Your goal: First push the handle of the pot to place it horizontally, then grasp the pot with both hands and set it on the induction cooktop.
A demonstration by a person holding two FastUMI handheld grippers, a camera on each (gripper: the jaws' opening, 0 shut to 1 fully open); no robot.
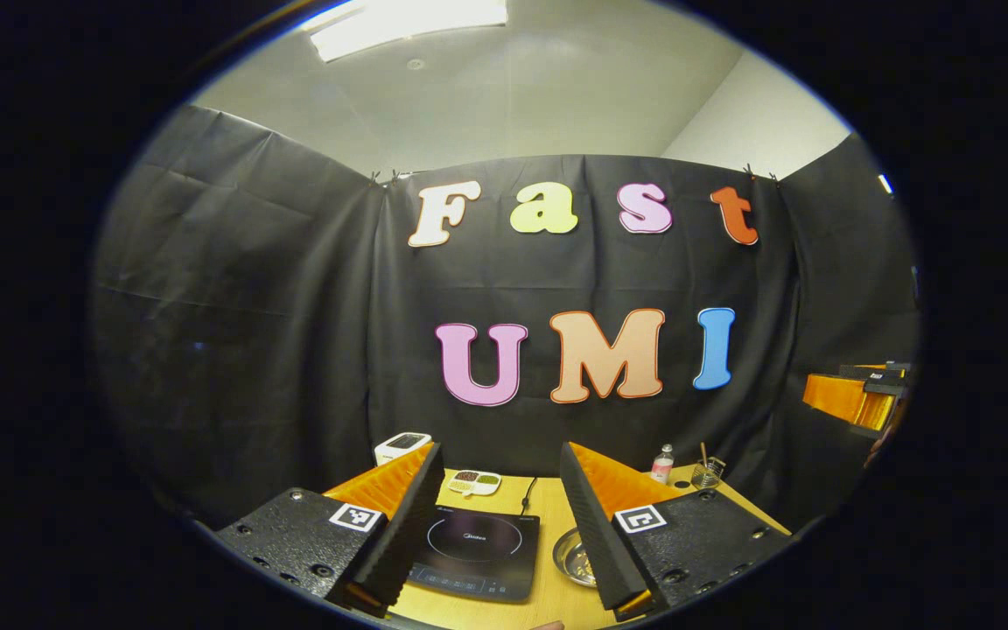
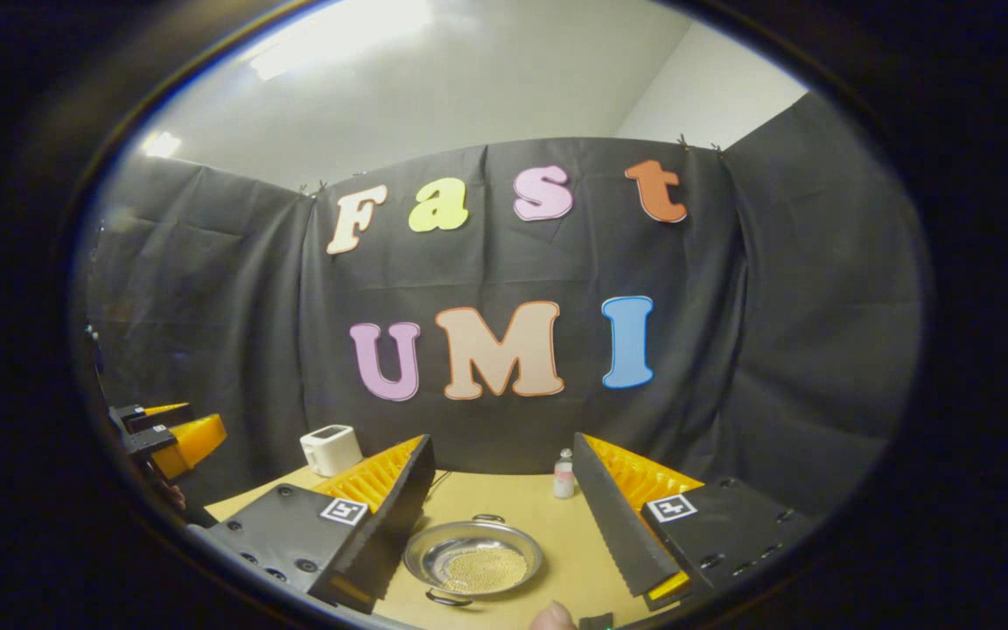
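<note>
Both claws are hovering above the near edge of the worktop (image 2: 513, 499), fingers spread wide and pinching nothing, which suits an approach: each is looking down over its own target before anything is touched. The left claw (image 1: 500, 507) is facing the induction cooktop (image 1: 478, 556), a dark flat slab lying near the middle of the worktop. The right claw (image 2: 500, 516) is framing the pot (image 2: 473, 556), which is sitting on the worktop just right of the cooktop, not yet on it.

The pot is looking shallow and shiny, a metal pan with a pale grainy filling in its bottom and a small loop handle at its near and far rim. A white appliance (image 2: 332, 449) and a small bottle (image 2: 563, 477) are standing far back by the wall.
</note>
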